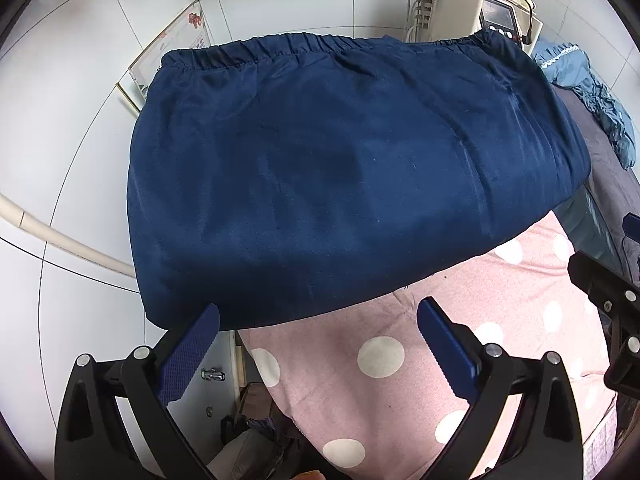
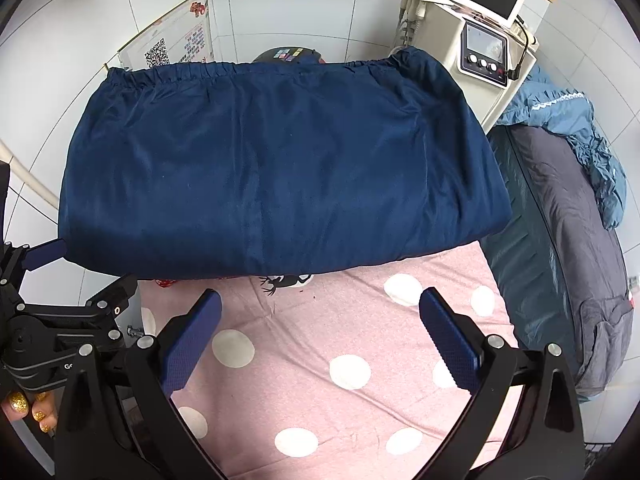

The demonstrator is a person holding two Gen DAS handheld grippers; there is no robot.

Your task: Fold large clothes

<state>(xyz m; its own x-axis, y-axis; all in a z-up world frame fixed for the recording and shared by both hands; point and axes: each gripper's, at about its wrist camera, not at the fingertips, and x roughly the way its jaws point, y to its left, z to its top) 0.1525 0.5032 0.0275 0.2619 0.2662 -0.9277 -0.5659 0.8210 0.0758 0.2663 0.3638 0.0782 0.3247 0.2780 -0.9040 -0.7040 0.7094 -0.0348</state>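
1. Left tongs (image 1: 318, 316): jaws spread wide, holding nothing. The left pad tip sits right at the near folded edge of the garment, at its left corner; contact cannot be confirmed.
2. Right tongs (image 2: 320, 308): jaws spread wide, holding nothing, poised over the pink polka-dot sheet (image 2: 344, 344), a little short of the garment's near edge.
3. Navy garment (image 2: 280, 168): lies flat on the pink polka-dot sheet, already doubled over. The near edge is a smooth rounded fold; the far edge is a gathered elastic hem or waistband (image 2: 256, 69). Garment type cannot be determined.
4. Orientation: the long axis runs left to right across both views. The elastic edge points away from the operator, toward the white tiled wall (image 2: 288, 4).
5. Step in hand (judgement): one fold appears complete; both tongs are released and positioned for the following fold.
6. Next move (judgement): each tong must close on a near corner, capturing all layers, then carry the edge to halve the garment. The left corner overhangs the sheet edge, so slippage is a risk.
7. Beyond, at right: grey and blue clothes (image 2: 560, 184) are piled, apart from the work.
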